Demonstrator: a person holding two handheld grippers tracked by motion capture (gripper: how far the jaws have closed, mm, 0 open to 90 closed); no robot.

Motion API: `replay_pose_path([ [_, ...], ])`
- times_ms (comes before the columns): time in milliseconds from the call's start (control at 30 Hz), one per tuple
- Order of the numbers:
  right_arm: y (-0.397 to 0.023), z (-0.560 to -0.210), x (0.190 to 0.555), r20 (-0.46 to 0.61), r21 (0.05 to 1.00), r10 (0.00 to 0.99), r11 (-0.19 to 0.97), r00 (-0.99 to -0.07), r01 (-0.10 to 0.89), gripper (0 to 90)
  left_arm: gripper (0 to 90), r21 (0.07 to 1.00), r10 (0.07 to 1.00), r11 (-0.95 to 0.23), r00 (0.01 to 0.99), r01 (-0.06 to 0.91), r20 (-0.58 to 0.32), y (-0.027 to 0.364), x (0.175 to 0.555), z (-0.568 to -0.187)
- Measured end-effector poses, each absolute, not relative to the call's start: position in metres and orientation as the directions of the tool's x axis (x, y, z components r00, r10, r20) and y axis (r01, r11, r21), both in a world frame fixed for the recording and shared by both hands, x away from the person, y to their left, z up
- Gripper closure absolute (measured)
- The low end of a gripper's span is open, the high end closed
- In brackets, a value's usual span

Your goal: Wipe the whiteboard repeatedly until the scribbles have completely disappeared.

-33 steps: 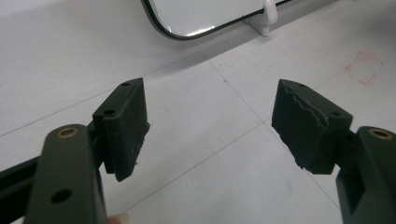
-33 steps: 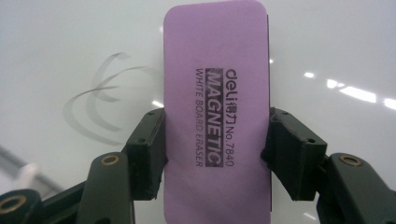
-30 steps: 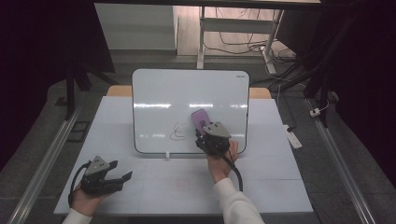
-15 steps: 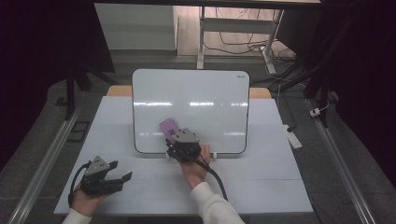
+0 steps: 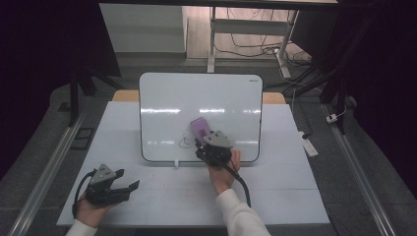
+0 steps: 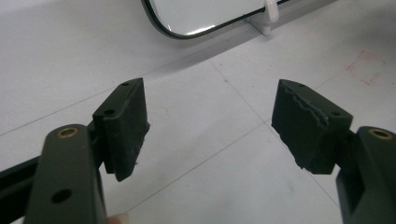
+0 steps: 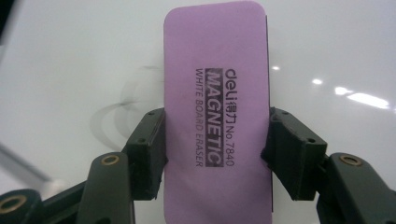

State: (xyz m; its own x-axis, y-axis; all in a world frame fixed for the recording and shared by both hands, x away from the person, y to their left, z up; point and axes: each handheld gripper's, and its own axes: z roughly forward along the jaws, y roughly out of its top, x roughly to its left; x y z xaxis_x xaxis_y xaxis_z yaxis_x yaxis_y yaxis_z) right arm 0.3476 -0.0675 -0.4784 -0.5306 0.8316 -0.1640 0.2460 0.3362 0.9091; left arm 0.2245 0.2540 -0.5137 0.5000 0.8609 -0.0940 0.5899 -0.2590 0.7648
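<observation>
The purple magnetic whiteboard eraser (image 7: 217, 116) sits clamped between my right fingers (image 7: 148, 154), which press its two long edges about midway along its length, its printed face toward my camera. In the high view my right gripper (image 5: 205, 142) holds it against the lower middle of the whiteboard (image 5: 167, 105), over a faint looping pen mark (image 5: 185, 142) that trails out at the eraser's 9 o'clock side.

I judge the eraser light, with a foam-like body that gives a little under pressure, so the long edges are the sensible place to grip; its magnetic back will probably tug toward the board and drag somewhat as it slides. The glossy board looks slick and stands propped on small white feet (image 5: 175, 163), so a hard push could tip or shift it.

My left gripper (image 5: 123, 185) rests low at about 7 o'clock on the white bench (image 5: 275, 187), well apart from the board, its fingers (image 6: 122, 126) spread wide around nothing. A small white object (image 5: 309, 146) lies at the bench's 3 o'clock edge, out of the way. Nothing blocks the eraser's path.
</observation>
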Motion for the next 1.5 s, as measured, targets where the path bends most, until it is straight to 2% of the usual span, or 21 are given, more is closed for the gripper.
replay_pose_path([
  [233, -0.012, -0.501, 0.329, -0.175, 0.878, 0.739, 0.417, -0.651, 0.236, 41.4, 27.8, 0.766, 0.859, -0.262, 0.503, 0.587, -0.092, 0.255, 0.224, -0.513],
  [367, -0.012, -0.500, 0.329, -0.181, 0.868, 0.724, 0.436, -0.666, 0.237, 41.4, 27.8, 0.768, 0.860, -0.258, 0.501, 0.586, -0.093, 0.256, 0.224, -0.513],
  [433, -0.020, -0.495, 0.332, -0.216, 0.872, 0.751, 0.436, -0.624, 0.223, 41.4, 27.8, 0.767, 0.860, -0.259, 0.501, 0.587, -0.093, 0.256, 0.223, -0.513],
  [633, -0.058, -0.471, 0.352, -0.186, 0.902, 0.827, 0.358, -0.531, 0.241, 41.4, 27.7, 0.768, 0.860, -0.261, 0.502, 0.585, -0.091, 0.255, 0.223, -0.513],
  [700, -0.061, -0.467, 0.356, -0.170, 0.907, 0.834, 0.341, -0.524, 0.249, 41.4, 27.7, 0.768, 0.860, -0.261, 0.502, 0.585, -0.090, 0.255, 0.224, -0.513],
  [767, -0.053, -0.470, 0.353, -0.200, 0.902, 0.831, 0.362, -0.518, 0.233, 41.4, 27.8, 0.768, 0.859, -0.261, 0.503, 0.586, -0.092, 0.255, 0.224, -0.513],
  [1000, -0.007, -0.498, 0.331, -0.197, 0.875, 0.736, 0.430, -0.647, 0.222, 41.4, 27.7, 0.767, 0.859, -0.262, 0.503, 0.586, -0.091, 0.255, 0.223, -0.513],
  [1067, -0.001, -0.502, 0.327, -0.222, 0.868, 0.723, 0.452, -0.655, 0.205, 41.4, 27.7, 0.767, 0.859, -0.261, 0.503, 0.586, -0.092, 0.255, 0.223, -0.513],
  [1167, -0.008, -0.499, 0.331, -0.181, 0.872, 0.720, 0.432, -0.670, 0.228, 41.4, 27.8, 0.767, 0.860, -0.259, 0.502, 0.586, -0.093, 0.256, 0.223, -0.513],
  [1267, -0.022, -0.493, 0.335, -0.194, 0.875, 0.738, 0.428, -0.646, 0.227, 41.4, 27.7, 0.767, 0.860, -0.260, 0.501, 0.586, -0.092, 0.256, 0.223, -0.513],
  [1500, -0.072, -0.480, 0.345, -0.217, 0.888, 0.813, 0.394, -0.540, 0.237, 41.4, 27.8, 0.766, 0.862, -0.258, 0.498, 0.588, -0.093, 0.256, 0.223, -0.513],
])
